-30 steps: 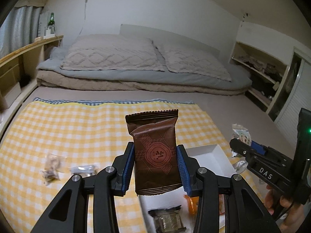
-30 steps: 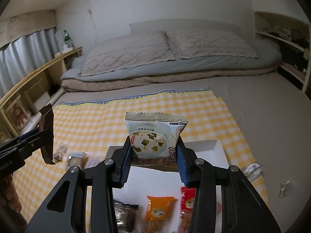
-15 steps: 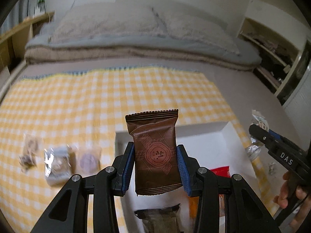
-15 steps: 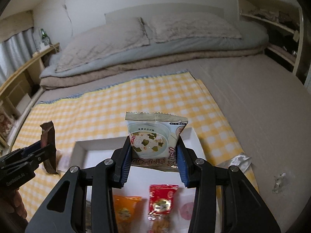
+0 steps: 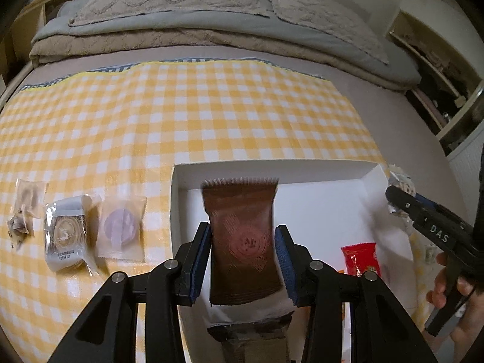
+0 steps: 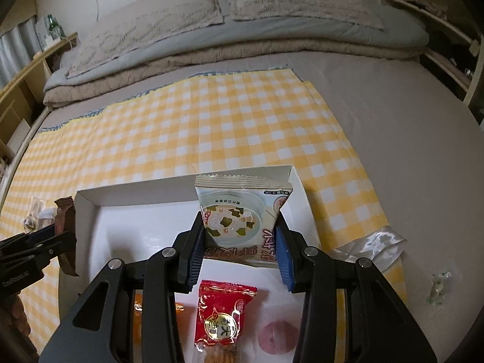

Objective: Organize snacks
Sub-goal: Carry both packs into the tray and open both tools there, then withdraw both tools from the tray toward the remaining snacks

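On the bed, setting: a grey mattress surface (image 6: 393, 139) carries everything; folded bedding and pillows (image 5: 181, 3) lie at the far end.
Cloth: a yellow-and-white checked cloth (image 5: 187, 109) is spread over the bed, under the box and the loose packets.
Box: a shallow white box (image 6: 90, 199) sits on the cloth, its far wall upright, with several snacks lying on its floor.
Left claw: the left claw (image 5: 243, 260) points steeply down over the box; its blue pads (image 5: 202, 257) have just been opening, and a gap shows between the right-hand pad and the packet, so the pads stand apart with the packet between them.
Brown packet: the brown snack packet (image 5: 242, 236) stands upright between those pads, above the box's left half, slightly blurred.
Right claw: the right claw (image 6: 239, 251) is clamped on a pale soup packet (image 6: 239, 214), held upright over the box's far right corner.
In the box: a red snack packet (image 6: 224, 314) lies flat near the front, an orange packet (image 6: 139, 317) to its left, a pink round sweet (image 6: 278, 338) to its right.
Outside the box: three clear-wrapped snacks lie on the cloth left of it: a purple round one (image 5: 121, 227) just beside the box, a tan biscuit pack (image 5: 66, 236), then a small clear packet (image 5: 24, 202).
Stray wrapper: a crumpled clear wrapper (image 6: 378, 245) lies right of the box.
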`<state>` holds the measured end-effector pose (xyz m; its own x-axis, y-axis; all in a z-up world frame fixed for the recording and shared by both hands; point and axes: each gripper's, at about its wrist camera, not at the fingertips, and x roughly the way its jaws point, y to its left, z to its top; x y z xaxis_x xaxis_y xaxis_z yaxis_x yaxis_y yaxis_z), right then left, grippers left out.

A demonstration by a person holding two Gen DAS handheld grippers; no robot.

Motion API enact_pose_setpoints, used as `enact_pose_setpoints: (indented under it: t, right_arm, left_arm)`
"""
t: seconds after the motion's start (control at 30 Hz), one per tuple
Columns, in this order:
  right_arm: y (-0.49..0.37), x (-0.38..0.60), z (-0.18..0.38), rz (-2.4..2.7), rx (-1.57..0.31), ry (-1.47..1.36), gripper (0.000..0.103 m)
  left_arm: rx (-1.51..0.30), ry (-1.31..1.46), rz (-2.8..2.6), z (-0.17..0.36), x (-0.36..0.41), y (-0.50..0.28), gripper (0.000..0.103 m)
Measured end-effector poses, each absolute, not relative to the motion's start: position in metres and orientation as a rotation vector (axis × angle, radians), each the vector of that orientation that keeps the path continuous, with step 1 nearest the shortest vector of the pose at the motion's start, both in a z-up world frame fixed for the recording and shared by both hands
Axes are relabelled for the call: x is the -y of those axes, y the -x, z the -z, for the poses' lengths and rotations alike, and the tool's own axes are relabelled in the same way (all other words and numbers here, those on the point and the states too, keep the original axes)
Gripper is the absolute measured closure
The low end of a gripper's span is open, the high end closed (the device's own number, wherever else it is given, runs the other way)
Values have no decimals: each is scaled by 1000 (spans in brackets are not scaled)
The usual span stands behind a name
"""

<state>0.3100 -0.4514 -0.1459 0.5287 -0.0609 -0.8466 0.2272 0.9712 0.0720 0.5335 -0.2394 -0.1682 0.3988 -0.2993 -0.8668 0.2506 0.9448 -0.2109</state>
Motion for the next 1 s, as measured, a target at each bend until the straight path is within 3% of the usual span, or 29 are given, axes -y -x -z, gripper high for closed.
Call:
enact_pose_setpoints:
  t: [0.03, 0.17, 0.3, 0.4, 0.57, 1.0]
  right_arm:
    - [-311, 451, 147, 175, -1004, -180, 60]
    - [-315, 452, 152, 184, -1013, -179, 56]
    - [-313, 452, 155, 174, -1030, -192, 28]
    - [-306, 452, 155, 160, -1037, -196, 22]
    - [-292, 450, 150, 156, -1017, -204, 0]
    - [-266, 435, 124, 173, -972, -196, 0]
  left_arm:
    - [-1107, 43, 348, 169, 241, -537, 44]
    - [-1099, 29, 348, 175, 241, -528, 31]
    - [-1085, 7, 348, 165, 232, -501, 15]
    - [-1074, -7, 346, 159, 228, -493, 7]
    - [-1060, -11, 348, 149, 223, -478, 0]
    - [-1014, -32, 356, 120, 214, -448, 0]
